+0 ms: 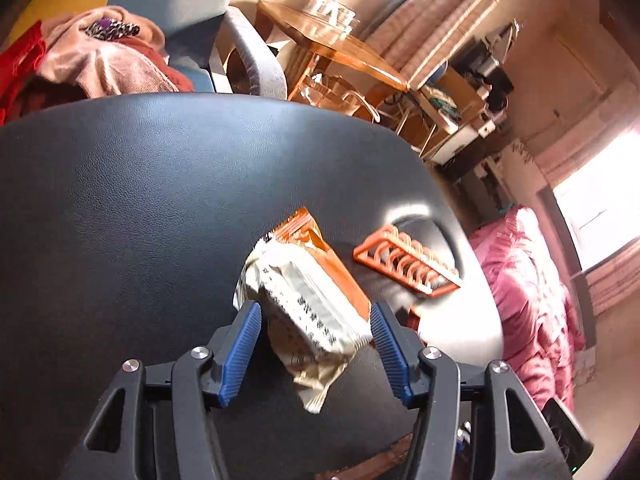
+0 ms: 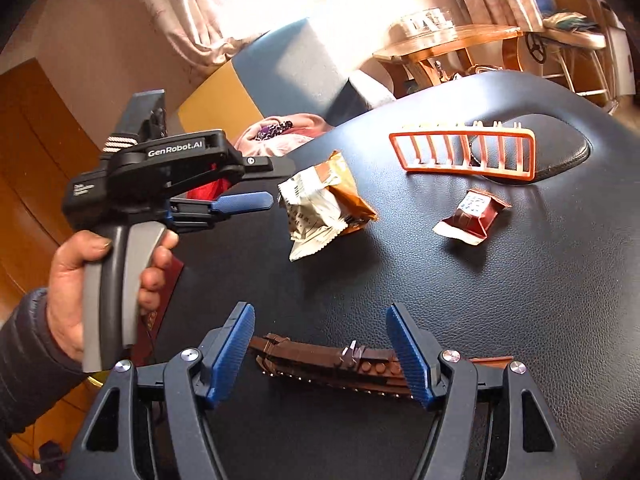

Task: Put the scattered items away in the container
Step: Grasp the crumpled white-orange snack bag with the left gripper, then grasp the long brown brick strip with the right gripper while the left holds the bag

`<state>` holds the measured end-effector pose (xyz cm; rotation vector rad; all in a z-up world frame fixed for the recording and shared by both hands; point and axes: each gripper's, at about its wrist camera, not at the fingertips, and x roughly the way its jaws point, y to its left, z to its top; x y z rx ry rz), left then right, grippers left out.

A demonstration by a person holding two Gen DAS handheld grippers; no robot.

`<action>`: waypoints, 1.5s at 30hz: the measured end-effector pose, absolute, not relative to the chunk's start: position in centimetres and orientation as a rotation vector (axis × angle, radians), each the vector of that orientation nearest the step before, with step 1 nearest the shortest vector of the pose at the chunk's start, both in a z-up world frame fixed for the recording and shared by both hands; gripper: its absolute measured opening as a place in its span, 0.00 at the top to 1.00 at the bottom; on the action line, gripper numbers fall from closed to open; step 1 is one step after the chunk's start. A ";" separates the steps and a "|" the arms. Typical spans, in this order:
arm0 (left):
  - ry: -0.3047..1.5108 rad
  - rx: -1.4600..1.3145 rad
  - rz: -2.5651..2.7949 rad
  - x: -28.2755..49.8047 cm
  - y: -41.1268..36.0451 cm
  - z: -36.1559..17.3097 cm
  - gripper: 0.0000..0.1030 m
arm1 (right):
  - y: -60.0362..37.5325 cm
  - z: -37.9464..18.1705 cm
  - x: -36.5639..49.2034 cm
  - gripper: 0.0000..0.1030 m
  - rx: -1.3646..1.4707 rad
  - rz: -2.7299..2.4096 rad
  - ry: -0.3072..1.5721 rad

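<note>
A white and orange snack packet (image 1: 308, 304) lies tilted on the black leather surface (image 1: 120, 200), between the spread blue pads of my left gripper (image 1: 316, 312), and neither pad presses on it. In the right wrist view the packet (image 2: 324, 204) sits just beyond the left gripper's tips (image 2: 270, 182). The orange slatted basket (image 1: 404, 264) (image 2: 464, 152) stands farther back on the leather. A small dark red wrapped sweet (image 2: 472, 216) lies in front of it. My right gripper (image 2: 320, 312) is open above a long brown strap-like item (image 2: 332, 360), not gripping it.
A person's hand (image 2: 80, 280) in a dark sleeve holds the left gripper's handle. A pile of pink and red clothes (image 1: 100, 56) lies on a blue seat behind. A wooden table (image 1: 332, 48) and a pink quilt (image 1: 532, 280) stand beyond the leather's edge.
</note>
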<state>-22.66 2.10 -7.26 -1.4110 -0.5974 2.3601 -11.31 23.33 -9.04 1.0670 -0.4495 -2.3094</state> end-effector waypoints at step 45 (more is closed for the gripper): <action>-0.378 -1.518 2.424 -6.0 -6.0 -8.2 0.46 | 19.5 -9.8 -8.6 0.31 1.287 -2.210 0.308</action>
